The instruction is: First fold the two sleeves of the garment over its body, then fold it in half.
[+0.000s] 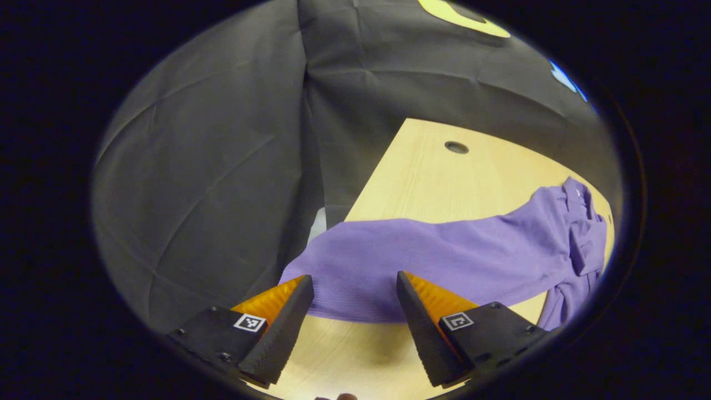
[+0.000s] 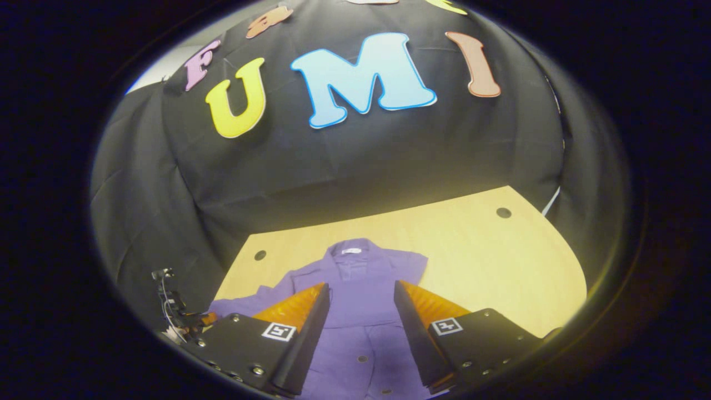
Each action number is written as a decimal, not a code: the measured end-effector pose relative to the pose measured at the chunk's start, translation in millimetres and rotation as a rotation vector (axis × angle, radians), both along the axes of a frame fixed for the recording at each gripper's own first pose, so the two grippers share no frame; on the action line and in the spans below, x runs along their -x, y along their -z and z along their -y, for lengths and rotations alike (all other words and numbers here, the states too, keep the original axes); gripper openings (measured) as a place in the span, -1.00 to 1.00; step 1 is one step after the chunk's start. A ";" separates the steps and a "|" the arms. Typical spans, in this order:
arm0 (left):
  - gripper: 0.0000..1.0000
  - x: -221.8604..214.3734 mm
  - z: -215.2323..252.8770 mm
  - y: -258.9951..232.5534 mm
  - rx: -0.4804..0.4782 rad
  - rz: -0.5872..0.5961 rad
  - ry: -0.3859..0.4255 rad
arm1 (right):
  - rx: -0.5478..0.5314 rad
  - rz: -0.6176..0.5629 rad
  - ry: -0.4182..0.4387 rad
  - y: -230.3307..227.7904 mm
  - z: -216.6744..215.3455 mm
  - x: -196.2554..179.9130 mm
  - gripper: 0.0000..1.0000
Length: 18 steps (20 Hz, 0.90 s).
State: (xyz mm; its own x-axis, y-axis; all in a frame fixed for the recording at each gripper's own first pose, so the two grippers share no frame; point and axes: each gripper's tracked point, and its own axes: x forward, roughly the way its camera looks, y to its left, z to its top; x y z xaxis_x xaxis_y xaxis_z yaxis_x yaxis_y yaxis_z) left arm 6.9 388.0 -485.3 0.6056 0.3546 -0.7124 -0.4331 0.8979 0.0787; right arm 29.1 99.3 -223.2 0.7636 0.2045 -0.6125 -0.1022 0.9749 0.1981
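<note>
A light wooden table [image 2: 477,261] with round holes fills the lower frame; a purple shirt [image 2: 355,289] lies spread at its lower left.

Looks like a staged recording booth in a lab/demo space, not a home. Black cloth wall [image 2: 355,161] hangs creased behind & round the sides w/ visible fold lines. Light wood table [image 2: 477,250] has a curved edge & round cable holes [image 2: 504,213], office-desk type. Small rig w/ wires [image 2: 169,311] stands at the table's left edge. Pale wall strip [image 2: 161,66] shows above the cloth.
</note>
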 end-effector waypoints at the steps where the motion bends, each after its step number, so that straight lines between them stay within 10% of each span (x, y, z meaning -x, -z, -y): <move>1: 0.98 1.4 -0.5 5.7 -0.002 -0.014 0.002 | 0.001 0.002 0.008 -1.6 4.3 0.2 0.46; 10: 0.75 0.9 6.8 12.8 0.086 0.012 0.000 | -0.005 0.005 0.009 -5.5 18.8 5.4 0.46; 14: 0.19 -11.4 23.5 14.3 0.089 0.041 0.051 | 0.004 0.009 0.014 -8.7 30.7 11.8 0.47; 16: -0.76 -10.6 25.3 11.2 0.069 0.051 0.004 | 0.007 0.006 0.023 -9.5 38.5 16.1 0.46; 18: -0.87 -9.7 23.9 9.1 0.056 0.023 -0.034 | 0.009 0.007 0.036 -10.1 47.4 18.7 0.47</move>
